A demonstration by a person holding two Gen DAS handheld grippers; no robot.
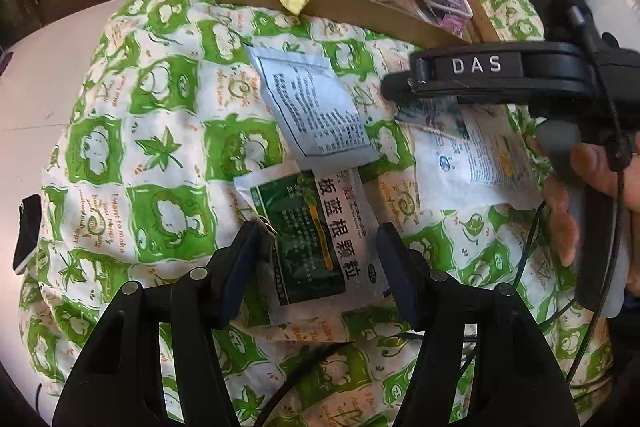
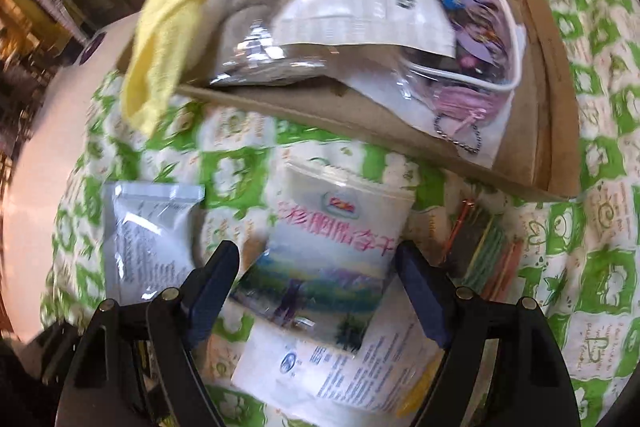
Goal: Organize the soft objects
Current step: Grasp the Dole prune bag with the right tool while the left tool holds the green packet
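Note:
A green medicine packet [image 1: 316,231] lies on the green-and-white quilt [image 1: 160,115], between the fingers of my open left gripper [image 1: 316,259]. A white packet with printed text [image 1: 316,111] lies beyond it, and also shows in the right wrist view [image 2: 148,235]. My right gripper [image 2: 316,287] is open over a landscape-printed snack packet [image 2: 328,259] that lies on a white packet [image 2: 340,371]. The right gripper's body [image 1: 500,75] shows at the right of the left wrist view. A cardboard tray [image 2: 540,99] holds a yellow towel [image 2: 176,11], bags and a clear pouch [image 2: 476,39].
A bundle of coloured bands [image 2: 484,255] lies right of the snack packet. A pale tabletop [image 1: 52,75] runs along the left past the quilt's edge. A black object [image 1: 28,231] sits at the quilt's left edge. Cables trail near the bottom.

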